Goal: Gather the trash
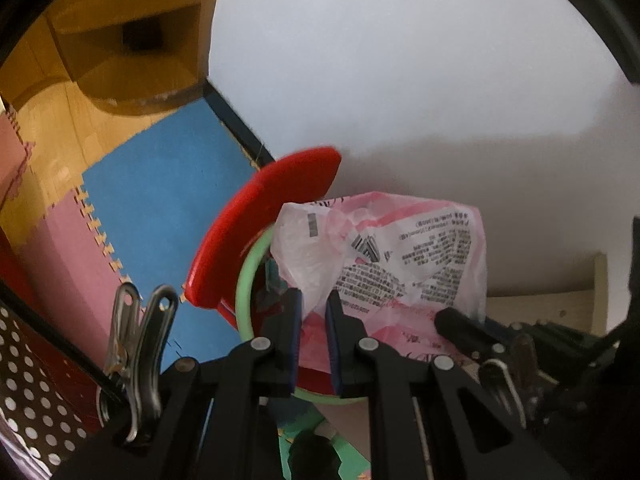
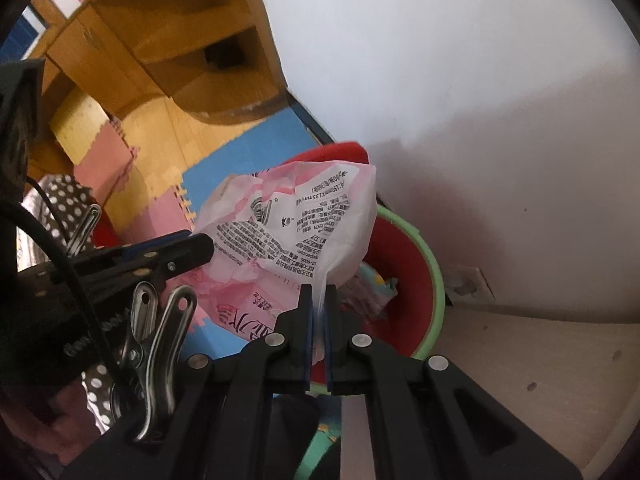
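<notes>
Left wrist view: both grippers, left gripper and right gripper, pinch the pink wrapper right above the red bin, fingers shut on it.

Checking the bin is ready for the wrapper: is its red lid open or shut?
Open. The red lid stands tilted up behind the green rim, and the bin's red inside shows.

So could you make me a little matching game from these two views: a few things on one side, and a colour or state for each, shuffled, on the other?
Things:
1. plastic wrapper
2. bin lid
3. bin rim
4. floor mat beside the bin

Descriptions:
A. pale green
B. blue
C. pink and white, pinched by both grippers
D. red, flipped up

Pairs: 1-C, 2-D, 3-A, 4-B
</notes>
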`<state>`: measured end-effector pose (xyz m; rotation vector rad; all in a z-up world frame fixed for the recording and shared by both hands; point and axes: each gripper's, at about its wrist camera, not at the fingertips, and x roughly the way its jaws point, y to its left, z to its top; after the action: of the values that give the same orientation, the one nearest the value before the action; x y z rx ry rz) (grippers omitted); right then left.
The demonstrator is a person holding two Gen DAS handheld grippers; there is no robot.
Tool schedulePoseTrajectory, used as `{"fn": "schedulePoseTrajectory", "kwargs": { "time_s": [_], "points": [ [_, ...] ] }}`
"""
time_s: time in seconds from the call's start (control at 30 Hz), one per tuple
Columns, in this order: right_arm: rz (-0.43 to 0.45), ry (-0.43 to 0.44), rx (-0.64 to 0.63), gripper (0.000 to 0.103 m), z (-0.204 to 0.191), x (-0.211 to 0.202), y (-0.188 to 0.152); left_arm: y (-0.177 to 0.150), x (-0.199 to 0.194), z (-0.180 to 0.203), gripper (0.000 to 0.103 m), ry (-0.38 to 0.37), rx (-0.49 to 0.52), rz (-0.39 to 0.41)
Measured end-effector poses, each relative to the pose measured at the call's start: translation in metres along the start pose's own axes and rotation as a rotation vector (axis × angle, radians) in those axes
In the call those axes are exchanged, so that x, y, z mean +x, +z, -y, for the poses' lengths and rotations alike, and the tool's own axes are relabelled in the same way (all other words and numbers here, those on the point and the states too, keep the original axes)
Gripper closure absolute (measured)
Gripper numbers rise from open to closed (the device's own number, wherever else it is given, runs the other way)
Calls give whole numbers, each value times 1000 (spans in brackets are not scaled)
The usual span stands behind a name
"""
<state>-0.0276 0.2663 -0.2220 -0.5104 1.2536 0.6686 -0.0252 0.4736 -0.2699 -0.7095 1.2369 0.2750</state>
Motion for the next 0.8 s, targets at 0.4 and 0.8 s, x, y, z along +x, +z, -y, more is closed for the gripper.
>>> {"fn": "schedulePoseTrajectory", "kwargs": {
  "time_s": [0.4, 0.8],
  "points": [
    [-166, -6, -27, 98, 5, 63, -2, -14, 62, -23, 91, -18, -98, -80],
    [-364, 73, 55, 97, 14, 149, -7, -20, 90, -22, 90, 123, -10, -117]
  ]
}}
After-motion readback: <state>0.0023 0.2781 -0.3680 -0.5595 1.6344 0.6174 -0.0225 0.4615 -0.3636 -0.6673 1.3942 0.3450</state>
